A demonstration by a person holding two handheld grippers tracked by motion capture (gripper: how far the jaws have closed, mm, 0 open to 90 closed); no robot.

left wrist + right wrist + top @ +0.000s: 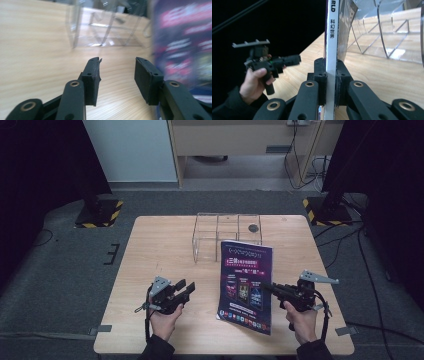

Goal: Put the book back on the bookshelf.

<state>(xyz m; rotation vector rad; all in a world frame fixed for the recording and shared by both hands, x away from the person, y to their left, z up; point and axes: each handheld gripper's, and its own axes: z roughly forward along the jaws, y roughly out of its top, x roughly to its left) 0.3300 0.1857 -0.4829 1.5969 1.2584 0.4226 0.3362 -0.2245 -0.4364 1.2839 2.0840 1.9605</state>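
Note:
A dark purple magazine (245, 285) stands upright on its edge at the front middle of the wooden table (150, 250). My right gripper (267, 287) is shut on its white spine (331, 50), with the pads pressed on both sides. My right gripper (329, 65) holds the spine low down. My left gripper (187, 287) hovers to the left of the magazine, apart from it. In the left gripper view my left gripper (117, 70) is open with nothing between its jaws, and the blurred magazine (182, 45) is at the right. A clear acrylic rack (227, 237) with compartments stands behind the magazine.
The clear rack (105, 27) lies ahead of the left gripper, and the rack (387, 32) is also behind the magazine in the right gripper view. A small dark round thing (254, 227) is at the rack's back right. Two black stands with striped bases (97, 212) flank the table's far corners.

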